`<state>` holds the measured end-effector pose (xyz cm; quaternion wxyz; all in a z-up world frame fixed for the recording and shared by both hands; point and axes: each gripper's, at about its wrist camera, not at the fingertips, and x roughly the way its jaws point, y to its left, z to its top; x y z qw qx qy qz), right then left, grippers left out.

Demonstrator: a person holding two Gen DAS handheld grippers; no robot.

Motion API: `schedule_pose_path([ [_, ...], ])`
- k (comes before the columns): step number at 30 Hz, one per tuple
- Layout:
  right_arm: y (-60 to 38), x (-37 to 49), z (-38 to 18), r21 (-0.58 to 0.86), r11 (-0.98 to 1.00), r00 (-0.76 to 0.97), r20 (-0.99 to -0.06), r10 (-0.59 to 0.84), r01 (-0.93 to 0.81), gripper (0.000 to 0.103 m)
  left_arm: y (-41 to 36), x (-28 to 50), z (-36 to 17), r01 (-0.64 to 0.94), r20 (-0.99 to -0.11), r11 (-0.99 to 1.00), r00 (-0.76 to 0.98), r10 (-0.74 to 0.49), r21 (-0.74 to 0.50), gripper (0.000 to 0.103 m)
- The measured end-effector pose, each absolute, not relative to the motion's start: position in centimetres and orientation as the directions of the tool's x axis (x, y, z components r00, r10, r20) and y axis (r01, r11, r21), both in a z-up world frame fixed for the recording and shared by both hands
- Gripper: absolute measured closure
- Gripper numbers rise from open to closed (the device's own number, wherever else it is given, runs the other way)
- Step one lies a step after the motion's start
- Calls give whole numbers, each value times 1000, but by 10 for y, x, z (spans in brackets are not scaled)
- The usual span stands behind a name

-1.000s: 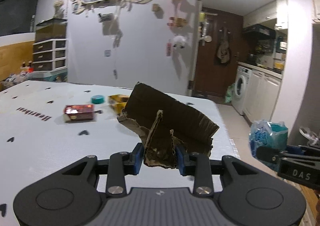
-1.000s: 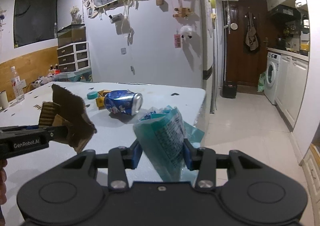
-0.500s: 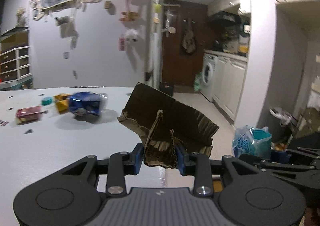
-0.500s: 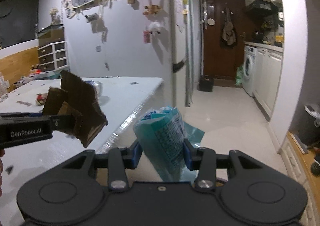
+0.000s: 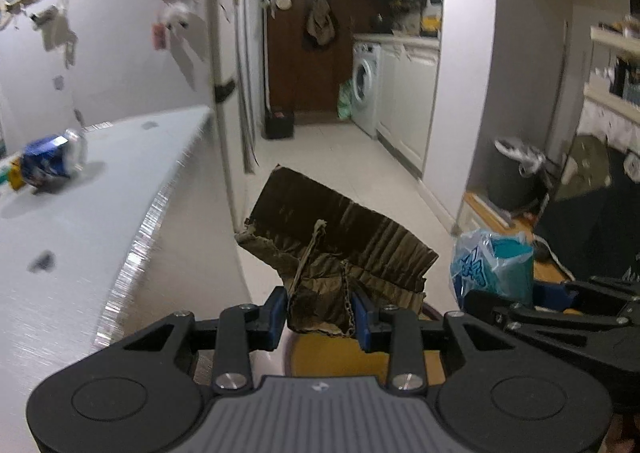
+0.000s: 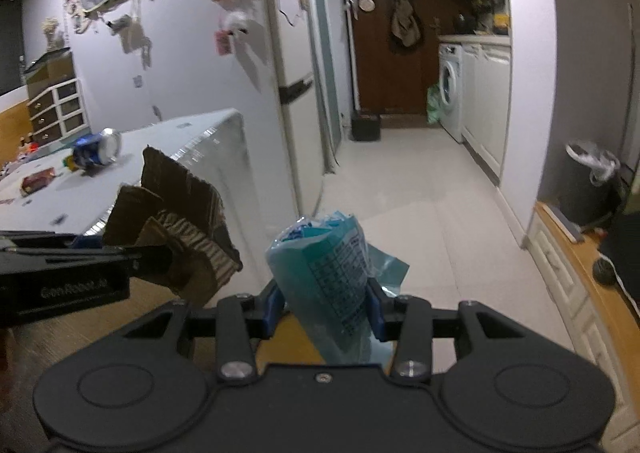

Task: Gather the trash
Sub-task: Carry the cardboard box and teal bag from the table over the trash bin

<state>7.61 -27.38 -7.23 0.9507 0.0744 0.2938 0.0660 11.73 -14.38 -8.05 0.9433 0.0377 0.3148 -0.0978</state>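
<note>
- Cardboard scrap [image 5: 340,249], torn and corrugated, sits clamped between the blue pads of my left gripper [image 5: 320,311]; jaws narrowed onto its crumpled lower end, the flat panel sticking up and forward.
- Teal plastic wrapper [image 6: 326,273] with printed text is pinched between the pads of my right gripper [image 6: 324,307], standing upright, a loose flap trailing to its right.
- Both loads hang side by side past the edge of the white table [image 5: 80,237], above floor level; something yellow shows just under each gripper, I can't tell what.
- On the table, well apart from both grippers: a blue drink can [image 6: 96,151] on its side, a small red packet [image 6: 38,181] nearer the left edge.
- Beyond: tiled floor [image 6: 400,189] toward a brown door [image 6: 388,21], washing machine [image 6: 450,93] at right, dark bin [image 6: 592,189] with a white liner by the right wall.
</note>
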Motion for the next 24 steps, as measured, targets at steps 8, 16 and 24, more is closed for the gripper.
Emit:
schedule_pose_path([
  [8,-306,82,-112,186,982,773,-617,146,-37,60,-174,148,-136,234,-699,972,695,-168,-1,67],
  [16,-319,109,-151,215,976,701,-692,172,-27,59,-184,187,-195,222,-784,975,601,-152,-19,67],
  [24,-319,155,-188,251,967,611,-761,216,-28,59,-181,219,-246,217,-857,975,493,-153,-49,66],
])
